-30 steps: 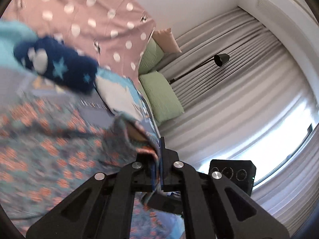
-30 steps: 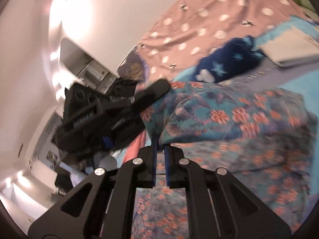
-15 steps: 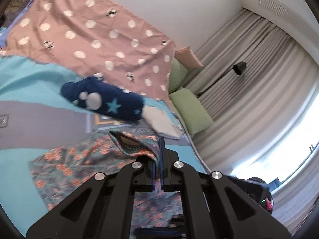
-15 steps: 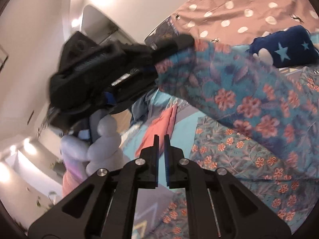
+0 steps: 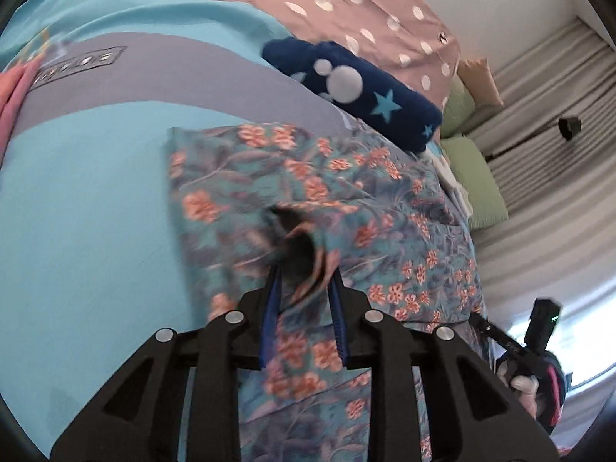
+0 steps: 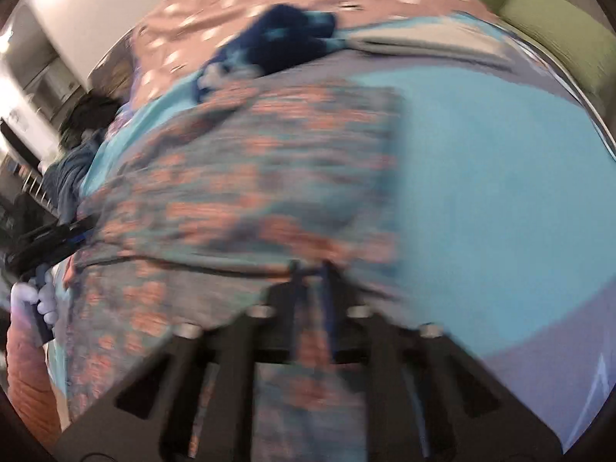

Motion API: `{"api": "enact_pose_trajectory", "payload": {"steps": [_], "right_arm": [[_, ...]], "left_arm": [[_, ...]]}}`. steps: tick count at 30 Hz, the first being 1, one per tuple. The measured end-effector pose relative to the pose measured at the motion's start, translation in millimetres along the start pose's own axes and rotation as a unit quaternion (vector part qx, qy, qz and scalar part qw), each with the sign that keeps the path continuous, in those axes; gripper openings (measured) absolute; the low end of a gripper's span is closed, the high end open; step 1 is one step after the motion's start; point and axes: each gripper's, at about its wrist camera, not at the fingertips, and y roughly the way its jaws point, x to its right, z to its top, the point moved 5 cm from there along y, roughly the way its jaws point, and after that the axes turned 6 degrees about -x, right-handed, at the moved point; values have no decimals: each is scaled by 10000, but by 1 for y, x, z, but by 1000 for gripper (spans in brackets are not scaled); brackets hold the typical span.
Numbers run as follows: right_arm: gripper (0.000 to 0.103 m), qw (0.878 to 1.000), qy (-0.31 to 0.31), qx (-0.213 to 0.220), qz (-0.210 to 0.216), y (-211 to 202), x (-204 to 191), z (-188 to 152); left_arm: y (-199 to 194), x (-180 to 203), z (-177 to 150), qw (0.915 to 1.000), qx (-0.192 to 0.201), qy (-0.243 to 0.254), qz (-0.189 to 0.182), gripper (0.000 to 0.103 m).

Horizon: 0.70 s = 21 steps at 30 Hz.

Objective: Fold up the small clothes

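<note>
A teal floral garment (image 5: pixel 308 184) with orange flowers lies folded over on the turquoise bed cover (image 5: pixel 77 211). My left gripper (image 5: pixel 306 273) stands open low over it, its blue-edged fingers (image 5: pixel 274 288) apart with a bunched fold of cloth between them. The right wrist view is blurred: the same garment (image 6: pixel 250 177) fills its middle, and my right gripper (image 6: pixel 310 269) is low over the garment's edge with fingers a little apart. The other gripper shows at the left edge of that view (image 6: pixel 50 238).
A dark blue star-patterned fleece item (image 5: pixel 354 88) lies beyond the garment, with a pink dotted blanket (image 5: pixel 346 7) behind it. Green pillows (image 5: pixel 477 184) and grey curtains are at the right. An orange-pink garment (image 6: pixel 27 377) lies at the bed's near left.
Both grippers came down from holding the garment in the air to the bed. The garment now lies folded on the cover. The left fingers went from shut to apart.
</note>
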Motion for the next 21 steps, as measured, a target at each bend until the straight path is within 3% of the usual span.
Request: {"api": "enact_pose_trajectory", "payload": {"steps": [2, 5, 8, 11, 13, 14, 17, 19, 21], "right_arm": [[0, 9998, 150, 73, 147, -5, 16, -3], [2, 9998, 57, 169, -81, -12, 13, -5], [15, 9993, -182, 205, -249, -15, 0, -12], [21, 9991, -322, 198, -200, -18, -19, -7], [21, 9982, -539, 274, -28, -27, -34, -2], [21, 9967, -734, 341, 78, -33, -47, 0], [32, 9883, -1386, 524, 354, -42, -91, 13], [34, 9818, -1745, 589, 456, -42, -118, 19], [37, 9768, -1995, 551, 549, -36, -140, 21]], "left_arm": [[-9, -4, 2, 9998, 153, -77, 27, 31], [-16, 0, 5, 9997, 257, -51, 26, 40], [-7, 12, 2, 9998, 14, 75, -183, 45], [3, 19, -6, 9994, -77, 294, 174, 46], [1, 24, -9, 9993, -72, 351, 145, 29], [-3, 28, -10, 9995, -101, 300, -43, 2], [-27, 39, -14, 9991, 134, 250, -312, 2], [-45, 41, -16, 9973, 315, 190, -639, 2], [-52, 26, -16, 9981, 311, 103, -515, 8]]}}
